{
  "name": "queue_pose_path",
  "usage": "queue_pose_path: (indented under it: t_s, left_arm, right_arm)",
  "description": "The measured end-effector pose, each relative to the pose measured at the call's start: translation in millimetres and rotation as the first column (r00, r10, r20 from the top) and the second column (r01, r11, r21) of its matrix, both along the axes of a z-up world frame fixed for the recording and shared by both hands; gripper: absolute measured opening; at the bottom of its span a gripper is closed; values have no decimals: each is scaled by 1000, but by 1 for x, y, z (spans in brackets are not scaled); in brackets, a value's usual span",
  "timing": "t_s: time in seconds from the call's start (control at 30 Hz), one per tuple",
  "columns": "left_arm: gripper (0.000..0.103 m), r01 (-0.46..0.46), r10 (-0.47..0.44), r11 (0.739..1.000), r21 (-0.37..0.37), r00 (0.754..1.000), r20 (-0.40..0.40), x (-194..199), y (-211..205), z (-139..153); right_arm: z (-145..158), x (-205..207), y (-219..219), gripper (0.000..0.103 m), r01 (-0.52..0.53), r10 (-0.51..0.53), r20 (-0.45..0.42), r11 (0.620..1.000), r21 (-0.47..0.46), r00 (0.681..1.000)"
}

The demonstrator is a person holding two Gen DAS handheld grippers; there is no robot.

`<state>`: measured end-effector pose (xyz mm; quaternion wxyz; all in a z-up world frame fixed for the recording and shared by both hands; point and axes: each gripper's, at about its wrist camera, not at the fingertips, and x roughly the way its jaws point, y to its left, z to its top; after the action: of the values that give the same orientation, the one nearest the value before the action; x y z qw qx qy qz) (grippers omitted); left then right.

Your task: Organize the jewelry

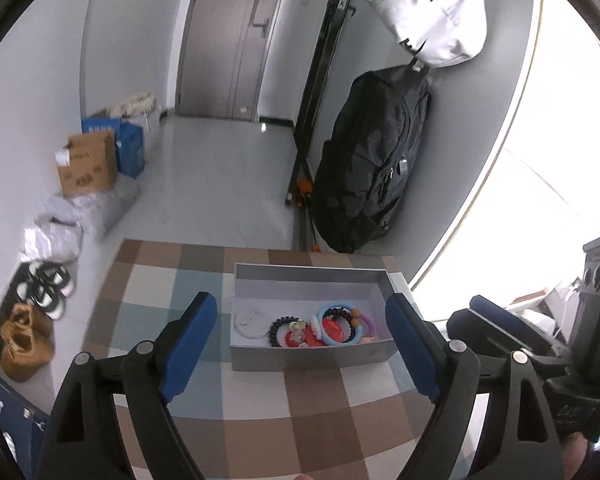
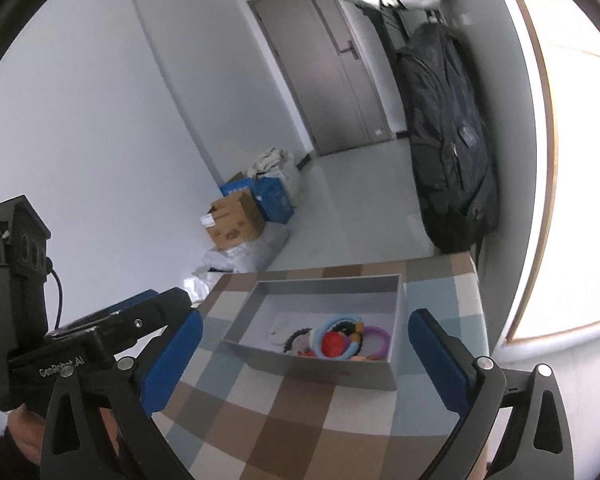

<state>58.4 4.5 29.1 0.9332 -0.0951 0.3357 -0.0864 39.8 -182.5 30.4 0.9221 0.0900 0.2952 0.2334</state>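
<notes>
The jewelry sits gathered in one heap at the near end of a shallow grey box (image 1: 312, 356): a light blue ring (image 1: 337, 326) around a red disc (image 1: 332, 330), a purple ring (image 1: 369, 325) against the right side, a black beaded bracelet (image 1: 278, 326) and a white round piece (image 1: 252, 324) to the left. Piling it there leaves the far half of the box bare, so nothing is sorted within it, only collected. The box rests on a checked tablecloth (image 1: 320, 400), near the far edge of the table, and no loose piece shows on the cloth, which suggests the gathering is done or nearly so. The left gripper (image 1: 300, 348) hangs above the cloth on the near side of the box, jaws wide and empty. The right gripper (image 2: 304, 356) is likewise wide apart with nothing between its pads, clear of the box.
</notes>
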Motion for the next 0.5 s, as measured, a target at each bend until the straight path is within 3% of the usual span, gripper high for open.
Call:
queue_pose_path:
  t_s: [0.33, 0.5]
  left_arm:
    - [84, -93, 92, 995, 28, 995, 45, -36, 15, 0]
    - [84, -123, 121, 991, 55, 992, 45, -52, 18, -12]
  right_arm:
    - [9, -44, -8, 103, 10, -5, 113, 999, -51, 994]
    - [-4, -65, -18, 103, 38, -31, 104, 997, -61, 994]
